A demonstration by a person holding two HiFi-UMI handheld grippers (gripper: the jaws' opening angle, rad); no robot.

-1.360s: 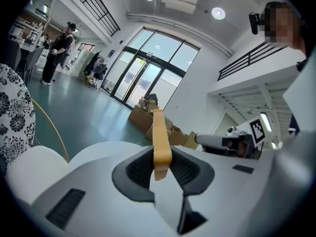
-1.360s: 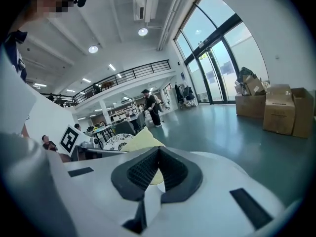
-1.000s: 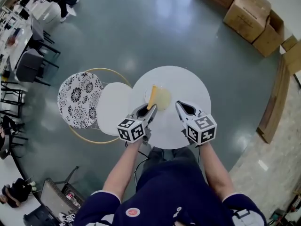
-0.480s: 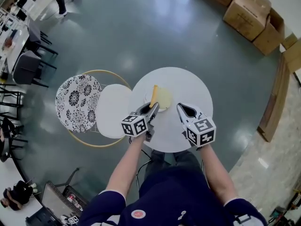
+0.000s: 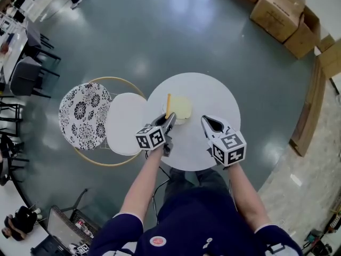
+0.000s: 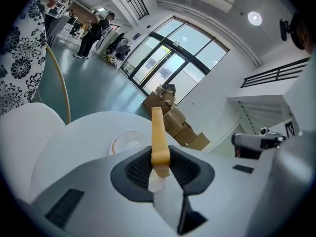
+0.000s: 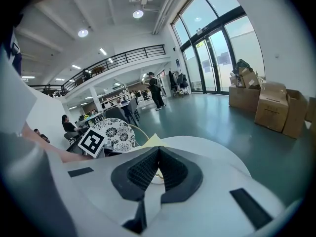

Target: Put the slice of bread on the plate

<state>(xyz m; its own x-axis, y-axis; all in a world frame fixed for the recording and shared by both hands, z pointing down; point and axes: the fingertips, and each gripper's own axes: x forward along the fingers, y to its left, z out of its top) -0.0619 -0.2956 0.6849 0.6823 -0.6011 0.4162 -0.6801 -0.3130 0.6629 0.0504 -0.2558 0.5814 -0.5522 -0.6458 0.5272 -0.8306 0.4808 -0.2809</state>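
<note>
A person seen from above stands at the 6 o'clock edge of a round white tabletop (image 5: 213, 97), holding a two-jaw gripper in each hand. The left gripper (image 6: 160, 164) reaches in from about 7 o'clock, and its jaws are pinching one end of the slice of bread (image 6: 157, 132). The slice stands on its edge, with the orange-brown crust rising up out of the jaws and its pale face turned toward 3 o'clock. A small clear plate (image 6: 123, 141) with a thin brownish rim sits on the tabletop a little toward 10 o'clock from the centre. In the left gripper view it lies just beyond the jaws toward 10 o'clock and appears to have nothing lying flat on it. In the head view the bread hangs over the 9 o'clock side of the plate, though no view shows whether its lower edge touches the glass. The right gripper (image 7: 158, 154) comes in from about 5 o'clock, well apart from the plate, with its jaws pressed together and nothing between them. Judging from this, the task is well along: the bread is picked up and brought to the plate. What is left is to lay the slice flat on the plate and spread the jaws to let it go. Off the tabletop at 9 o'clock are a smaller white round surface (image 5: 125, 122) and a black-and-white flowered seat (image 5: 85, 113).
</note>
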